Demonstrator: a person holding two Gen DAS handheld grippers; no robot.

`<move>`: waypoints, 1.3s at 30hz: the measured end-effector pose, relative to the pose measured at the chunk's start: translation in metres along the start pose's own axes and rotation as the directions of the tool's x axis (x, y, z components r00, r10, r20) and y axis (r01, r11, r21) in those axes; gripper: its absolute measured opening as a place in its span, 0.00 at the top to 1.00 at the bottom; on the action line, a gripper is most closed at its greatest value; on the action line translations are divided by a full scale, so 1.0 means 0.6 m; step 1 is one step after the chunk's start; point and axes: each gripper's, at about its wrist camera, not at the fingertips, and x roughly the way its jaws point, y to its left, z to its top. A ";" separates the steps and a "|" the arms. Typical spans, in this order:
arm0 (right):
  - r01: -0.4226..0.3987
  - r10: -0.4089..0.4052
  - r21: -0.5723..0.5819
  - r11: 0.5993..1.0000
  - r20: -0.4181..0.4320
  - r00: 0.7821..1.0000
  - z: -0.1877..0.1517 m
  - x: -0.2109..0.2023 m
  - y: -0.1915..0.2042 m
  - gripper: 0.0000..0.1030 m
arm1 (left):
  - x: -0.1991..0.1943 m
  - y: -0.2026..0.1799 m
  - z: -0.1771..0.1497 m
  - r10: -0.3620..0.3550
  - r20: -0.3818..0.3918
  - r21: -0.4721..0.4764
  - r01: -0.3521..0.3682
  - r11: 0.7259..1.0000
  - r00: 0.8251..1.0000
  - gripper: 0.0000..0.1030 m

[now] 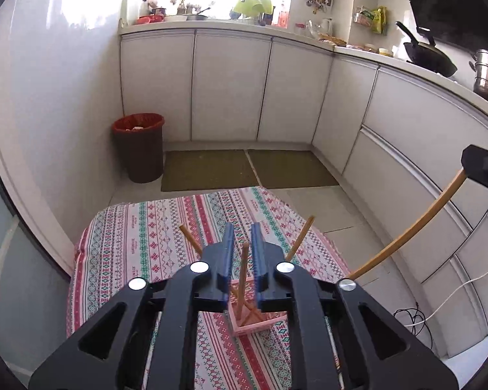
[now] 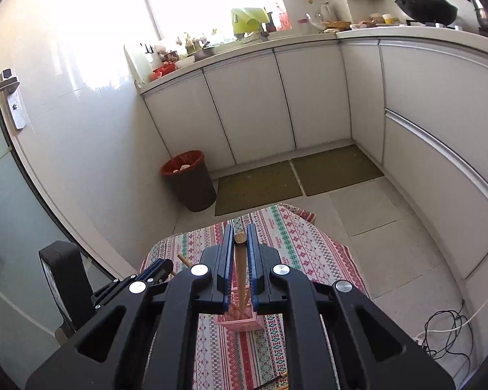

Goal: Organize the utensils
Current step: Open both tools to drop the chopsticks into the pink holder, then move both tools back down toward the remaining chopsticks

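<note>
A pink square holder [image 1: 253, 325] stands on the patterned tablecloth [image 1: 140, 247] with several wooden chopsticks leaning in it. One upright chopstick [image 1: 243, 269] rises between the blue pads of my left gripper [image 1: 242, 232], which is open a little; the pads do not press on it. My right gripper [image 2: 240, 232] is shut on the top of a long wooden chopstick [image 2: 240, 273] whose lower end points down at the holder [image 2: 240, 323]. From the left wrist view that chopstick [image 1: 410, 224] slants up to the right gripper [image 1: 484, 167]. The left gripper [image 2: 157, 269] shows at the lower left.
A dark bin with a red liner [image 1: 139, 149] stands by the wall, and two green mats [image 1: 211, 170] lie before white cabinets [image 1: 231, 87]. Cables [image 2: 445, 334] trail on the floor to the right. More sticks [image 2: 278, 382] lie at the table's near edge.
</note>
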 end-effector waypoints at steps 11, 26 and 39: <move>0.030 -0.030 -0.037 0.999 -0.022 0.999 -0.013 0.066 0.024 0.92 | -0.063 0.056 0.000 -0.004 0.079 -0.137 0.015 0.990 0.997 0.66; 0.068 -0.074 -0.079 0.995 -0.072 0.995 -0.042 0.134 0.029 0.81 | -0.063 0.073 -0.008 0.013 0.052 -0.143 -0.006 0.990 0.999 0.58; 0.125 -0.130 -0.090 0.988 -0.047 0.990 -0.070 0.083 0.012 0.58 | -0.102 0.044 -0.022 0.040 0.077 -0.092 -0.033 0.995 0.996 0.39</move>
